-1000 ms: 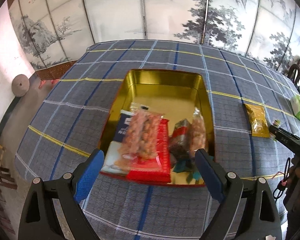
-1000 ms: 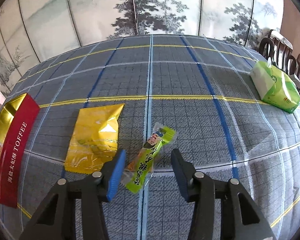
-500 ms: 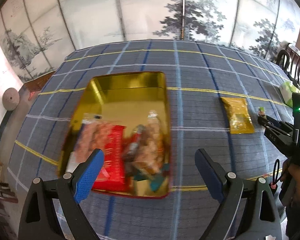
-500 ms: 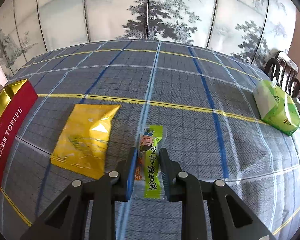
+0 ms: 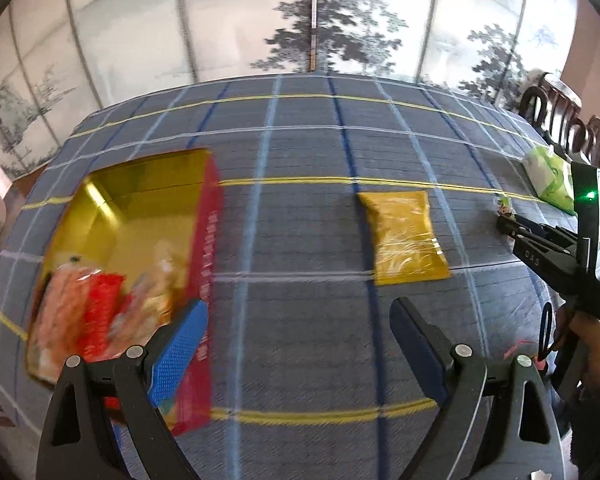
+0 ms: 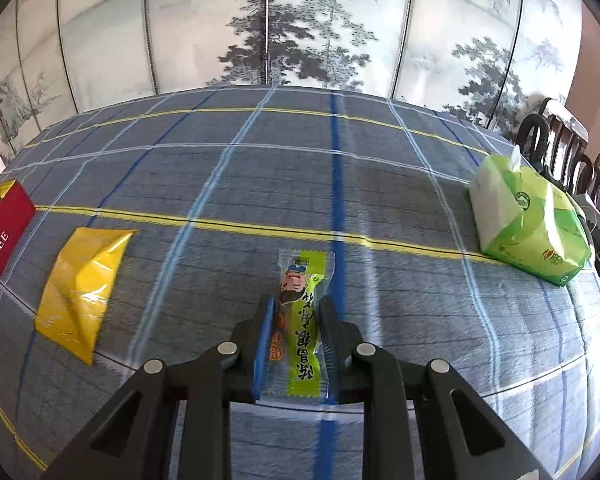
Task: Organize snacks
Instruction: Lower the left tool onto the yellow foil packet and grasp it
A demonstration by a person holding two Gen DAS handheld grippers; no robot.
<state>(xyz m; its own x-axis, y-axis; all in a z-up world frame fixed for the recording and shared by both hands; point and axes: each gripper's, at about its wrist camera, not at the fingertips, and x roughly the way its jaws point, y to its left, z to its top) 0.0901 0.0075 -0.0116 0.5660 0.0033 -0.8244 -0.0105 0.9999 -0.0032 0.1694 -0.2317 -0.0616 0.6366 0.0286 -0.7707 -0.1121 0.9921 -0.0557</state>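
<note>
Plaid cloth now slides under the wide, empty left gripper (image 5: 298, 332), heading from tin (image 5: 140, 184) toward yellow pack (image 5: 404, 236); right gripper (image 6: 296, 320) has clamped the green stick (image 6: 300, 320), ready for boxing.

Black tool (image 5: 296, 332) arms, blue textured pads (image 5: 180, 344), silver screws.

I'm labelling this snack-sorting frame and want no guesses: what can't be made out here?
- Snacks in the toffee tin, left wrist view: motion blur smears their labels.
- Green snack stick, right wrist view: the right gripper, shut on it, hides its sides.
- Toffee tin, right wrist view: cut off by the left edge.
</note>
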